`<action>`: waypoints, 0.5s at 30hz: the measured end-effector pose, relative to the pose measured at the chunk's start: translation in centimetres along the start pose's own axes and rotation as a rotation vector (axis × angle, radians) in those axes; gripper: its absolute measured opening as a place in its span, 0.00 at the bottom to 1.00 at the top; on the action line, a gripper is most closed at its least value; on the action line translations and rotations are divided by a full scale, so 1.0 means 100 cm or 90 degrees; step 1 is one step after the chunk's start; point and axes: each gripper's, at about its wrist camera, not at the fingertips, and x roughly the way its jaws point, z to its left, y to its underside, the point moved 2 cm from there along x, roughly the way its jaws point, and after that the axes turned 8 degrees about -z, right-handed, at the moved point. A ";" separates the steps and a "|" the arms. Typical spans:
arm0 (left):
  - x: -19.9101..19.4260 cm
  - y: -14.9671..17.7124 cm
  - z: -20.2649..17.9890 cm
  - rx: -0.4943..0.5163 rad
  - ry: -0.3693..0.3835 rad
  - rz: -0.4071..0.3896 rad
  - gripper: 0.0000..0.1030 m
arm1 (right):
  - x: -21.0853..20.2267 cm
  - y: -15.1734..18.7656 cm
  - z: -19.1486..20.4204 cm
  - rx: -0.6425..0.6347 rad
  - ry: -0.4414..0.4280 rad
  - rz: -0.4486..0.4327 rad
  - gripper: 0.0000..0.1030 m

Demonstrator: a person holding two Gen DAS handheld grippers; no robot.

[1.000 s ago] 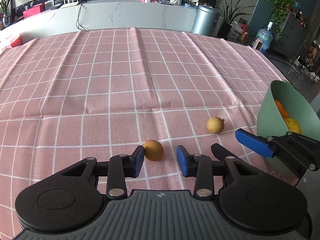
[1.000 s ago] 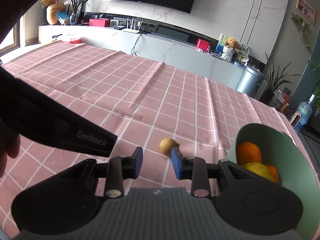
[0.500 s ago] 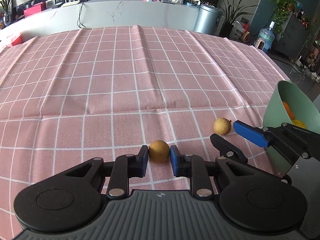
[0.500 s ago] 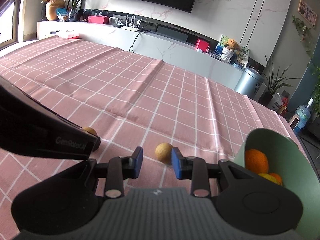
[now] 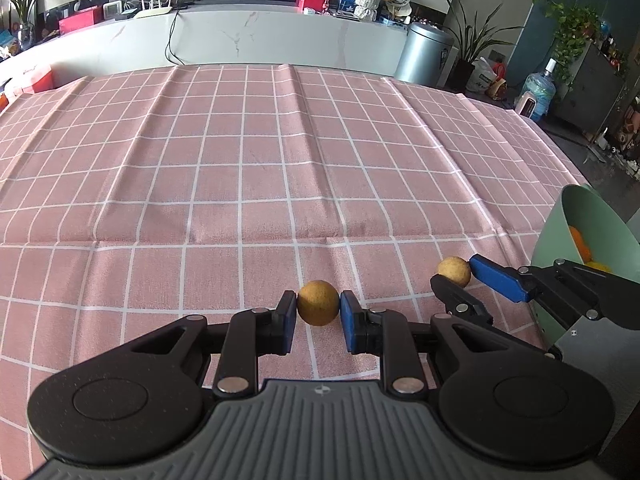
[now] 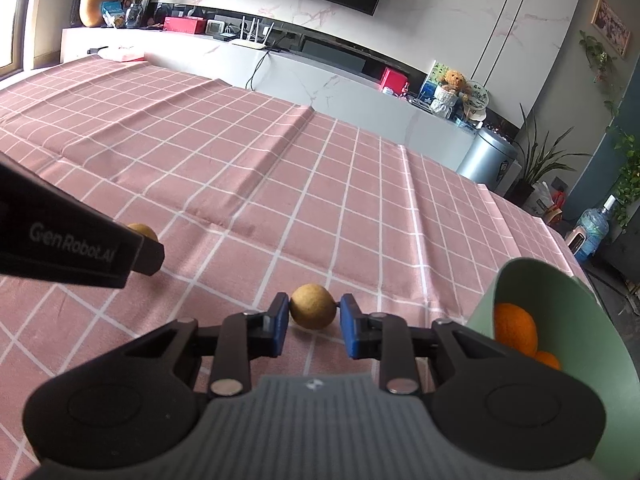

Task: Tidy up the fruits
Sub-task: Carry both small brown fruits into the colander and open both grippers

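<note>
Though barely parted, left hand-held gripper (image 5: 318, 312) round fruit (image 5: 318, 303)

Two small round tan-yellow fruits lie on the pink checked cloth: the left fruit (image 5: 318, 303) near the front, the right fruit (image 6: 312, 306) beside a tilted green bowl (image 6: 560, 312). The bowl, at the right edge, holds oranges (image 6: 514, 328).

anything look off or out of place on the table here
Nothing damaged or spilled. Two small brown fruits sit loose on the pink checked tablecloth instead of in the green bowl with the oranges; each lies between a gripper's fingers. The cloth is creased.
</note>
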 end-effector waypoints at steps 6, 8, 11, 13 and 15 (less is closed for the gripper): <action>-0.018 -0.009 -0.007 -0.007 0.015 -0.024 0.25 | -0.034 -0.014 -0.008 0.020 -0.035 -0.023 0.22; -0.027 -0.012 -0.014 -0.006 0.025 -0.034 0.25 | -0.051 -0.020 -0.017 0.036 -0.045 -0.031 0.22; -0.039 -0.015 -0.027 -0.009 0.050 -0.043 0.25 | -0.076 -0.028 -0.034 0.064 -0.051 -0.044 0.22; -0.044 -0.017 -0.039 -0.008 0.070 -0.043 0.25 | -0.092 -0.030 -0.048 0.078 -0.047 -0.050 0.22; -0.050 -0.020 -0.055 0.001 0.091 -0.043 0.25 | -0.107 -0.029 -0.066 0.092 -0.036 -0.050 0.23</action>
